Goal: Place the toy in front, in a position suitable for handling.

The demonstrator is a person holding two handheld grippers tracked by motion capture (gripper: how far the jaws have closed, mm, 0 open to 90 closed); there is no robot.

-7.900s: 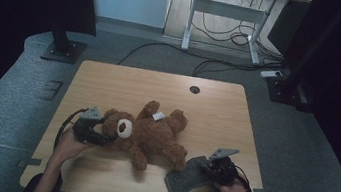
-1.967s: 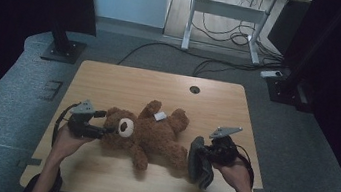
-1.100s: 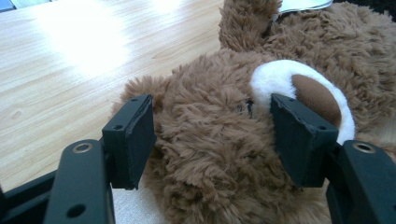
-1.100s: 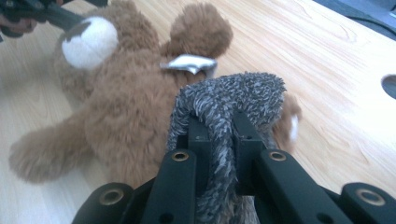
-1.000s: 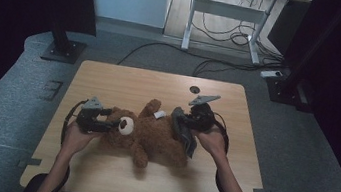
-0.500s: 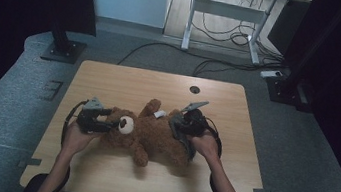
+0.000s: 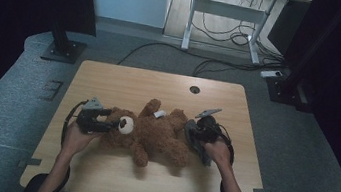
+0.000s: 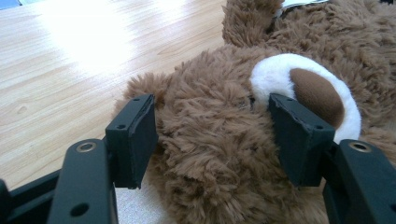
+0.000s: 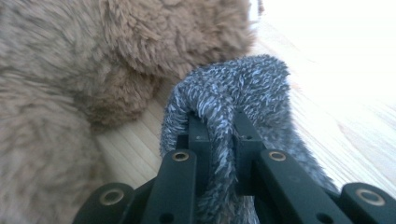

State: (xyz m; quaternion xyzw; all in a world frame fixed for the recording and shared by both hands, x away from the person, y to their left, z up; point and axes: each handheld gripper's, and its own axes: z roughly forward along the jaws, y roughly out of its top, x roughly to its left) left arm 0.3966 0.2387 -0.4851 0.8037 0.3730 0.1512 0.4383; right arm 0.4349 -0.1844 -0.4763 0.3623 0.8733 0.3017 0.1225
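Surface: rectangular wooden table (image 7: pixel 125 82), pale grain, rounded corners, a round cable hole (image 7: pixel 194 89) at 12 o'clock near the far edge. It stands on grey carpet (image 7: pixel 20 105); black curtains hang at both sides. At 12 o'clock beyond it are a white-framed desk (image 7: pixel 231 11) and loose cables (image 7: pixel 227 36) on the floor.

Writing: none legible. A small white tag (image 7: pixel 159 114) lies on the bear's upper side; whether it is printed cannot be told.

Item 1: teddy bear (image 7: pixel 153 134), brown shaggy plush, white muzzle with a brown nose, lying at the table's centre with its head towards 9 o'clock.

Item 2: grey cloth (image 9: pixel 233 93), fuzzy flecked knit, folded, at 3 o'clock just beside the bear's legs.

Left gripper (image 7: pixel 113 125): black jaws spread wide, pads pressing either side of the bear's head.

Right gripper (image 9: pixel 219 135): jaws narrow, clamped on a fold of the grey cloth; in the high view it sits at 3 o'clock of the bear.
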